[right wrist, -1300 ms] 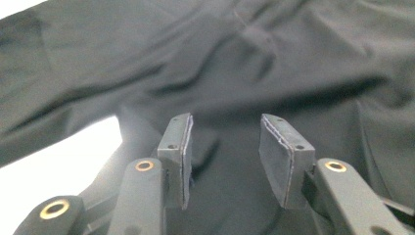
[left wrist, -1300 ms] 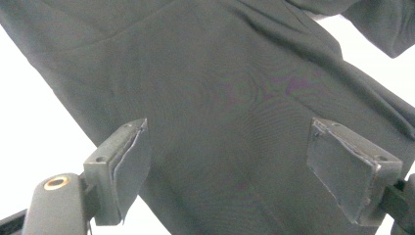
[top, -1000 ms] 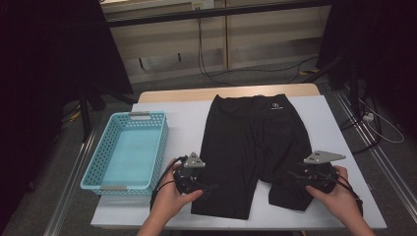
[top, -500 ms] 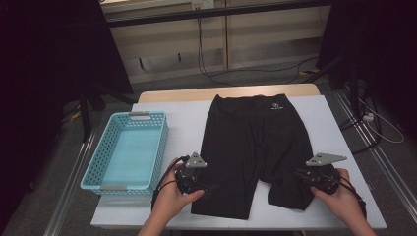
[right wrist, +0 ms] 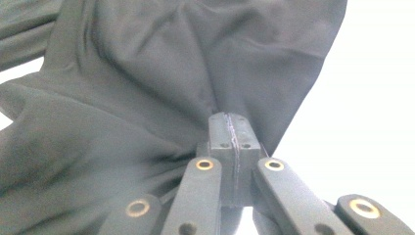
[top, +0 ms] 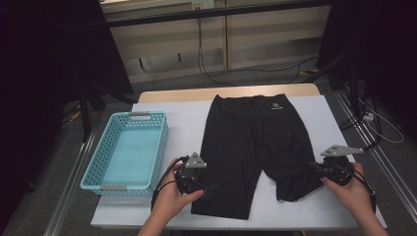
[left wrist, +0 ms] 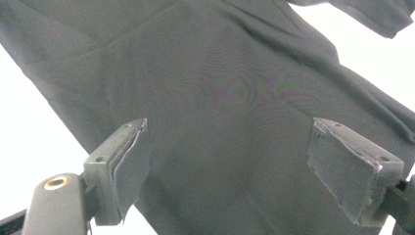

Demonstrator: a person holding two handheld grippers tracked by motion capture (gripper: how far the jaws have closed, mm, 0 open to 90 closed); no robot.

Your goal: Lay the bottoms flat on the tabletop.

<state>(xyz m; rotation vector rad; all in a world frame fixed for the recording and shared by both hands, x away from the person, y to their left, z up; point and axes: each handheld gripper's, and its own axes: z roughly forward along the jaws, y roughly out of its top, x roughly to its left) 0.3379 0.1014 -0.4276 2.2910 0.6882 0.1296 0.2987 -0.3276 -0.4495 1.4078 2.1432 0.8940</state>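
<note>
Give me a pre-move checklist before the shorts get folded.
1. Right gripper shut on the shorts: ok, its jaws have just been closing and cloth bunches at the closed tips.
2. Left gripper gripping the shorts: not ok, jaws stand wide open over the cloth.
3. Shorts lying flat: not ok, the leg by the right gripper is rumpled.
4. Basket free of the shorts: ok, it sits apart on the table.
5. Cloth layers pinched: cannot tell.
</note>
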